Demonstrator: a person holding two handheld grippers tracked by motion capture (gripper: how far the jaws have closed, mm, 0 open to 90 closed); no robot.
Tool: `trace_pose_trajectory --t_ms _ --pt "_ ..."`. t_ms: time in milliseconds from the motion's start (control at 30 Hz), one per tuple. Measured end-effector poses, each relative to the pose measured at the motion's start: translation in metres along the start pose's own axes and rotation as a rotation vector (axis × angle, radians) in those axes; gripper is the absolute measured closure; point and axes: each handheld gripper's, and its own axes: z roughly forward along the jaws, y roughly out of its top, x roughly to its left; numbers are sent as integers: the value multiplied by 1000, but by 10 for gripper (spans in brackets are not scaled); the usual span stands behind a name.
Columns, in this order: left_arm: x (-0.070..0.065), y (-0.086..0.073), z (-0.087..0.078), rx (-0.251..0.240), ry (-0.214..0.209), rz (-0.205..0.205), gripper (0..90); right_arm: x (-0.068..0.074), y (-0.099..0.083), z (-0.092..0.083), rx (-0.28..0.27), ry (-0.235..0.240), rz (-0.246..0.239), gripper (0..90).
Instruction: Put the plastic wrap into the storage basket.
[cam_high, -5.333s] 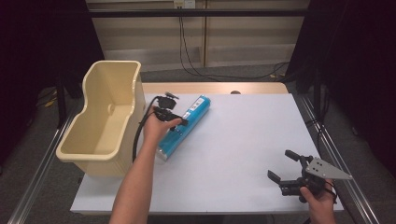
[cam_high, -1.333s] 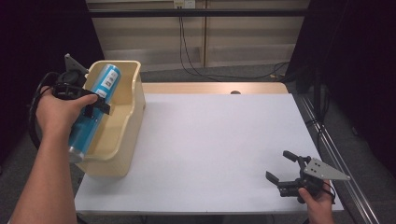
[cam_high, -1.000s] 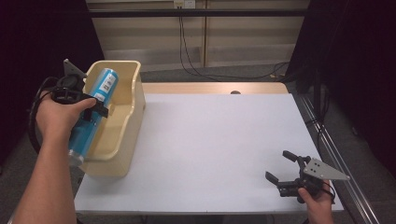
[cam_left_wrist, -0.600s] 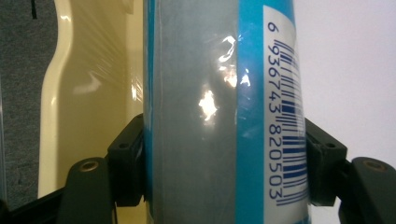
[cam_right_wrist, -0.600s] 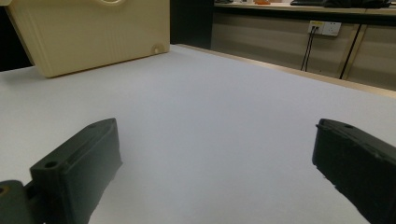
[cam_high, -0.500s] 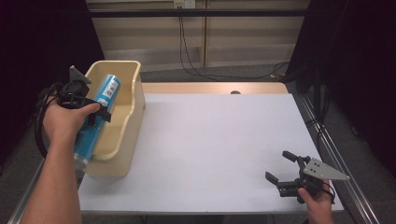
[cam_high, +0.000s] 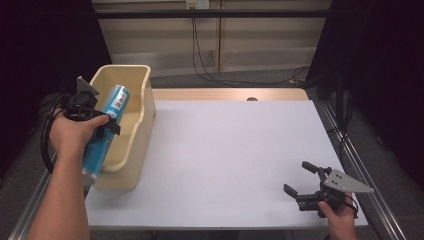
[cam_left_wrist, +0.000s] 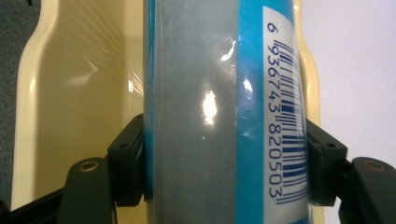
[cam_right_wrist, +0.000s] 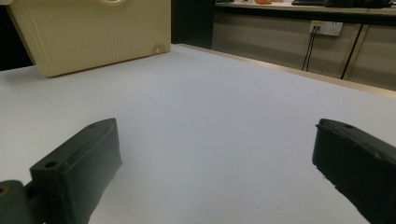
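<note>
The left gripper (cam_high: 102, 127) is clamped on the blue tube (cam_high: 102, 135), one pad on each side. The tube is held tilted over the near left rim of the cream bin (cam_high: 142, 112). The right gripper (cam_high: 302, 180) rests at the table's (cam_high: 225, 150) near right corner, jaws apart and empty.

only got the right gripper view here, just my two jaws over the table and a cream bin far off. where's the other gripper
Observer: The left gripper is beside the cream bin, at its outer side.
Operator: holding anything
Observer: Yes, its jaws are shut on a blue tube, pads pressed on both sides.
Operator: is the tube in the bin yet
Observer: No, the high view shows it tilted across the bin's rim, upper end over the inside.
</note>
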Motion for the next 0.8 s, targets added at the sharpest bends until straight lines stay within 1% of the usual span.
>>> trace_pose_trajectory --t_ms 167,267,400,467,500,533,567,600,633,767,800 --pt "2 -2 4 14 -1 4 316 0 0 0 -3 0 2 10" --pt "3 -2 6 21 -3 -7 315 0 0 0 -1 2 -6 10" --pt "3 -2 6 18 5 -3 315 1 0 1 0 2 -5 10" --pt "3 -1 7 33 1 -5 314 1 0 1 1 4 -4 10" --pt "3 -1 7 33 1 -5 314 1 0 1 0 4 -3 10" --pt "2 -1 8 35 7 -8 314 1 0 1 0 4 -3 10" --pt "1 0 8 43 17 -1 313 1 0 1 1 4 -4 10" --pt "1 0 8 43 17 -1 313 1 0 1 1 4 -4 10" --pt "0 1 8 49 20 8 313 2 0 1 2 4 -2 10" --pt "0 1 8 48 24 3 311 1 0 0 -1 2 -4 10" --pt "0 1 8 41 28 1 309 1 0 0 0 2 -2 10"
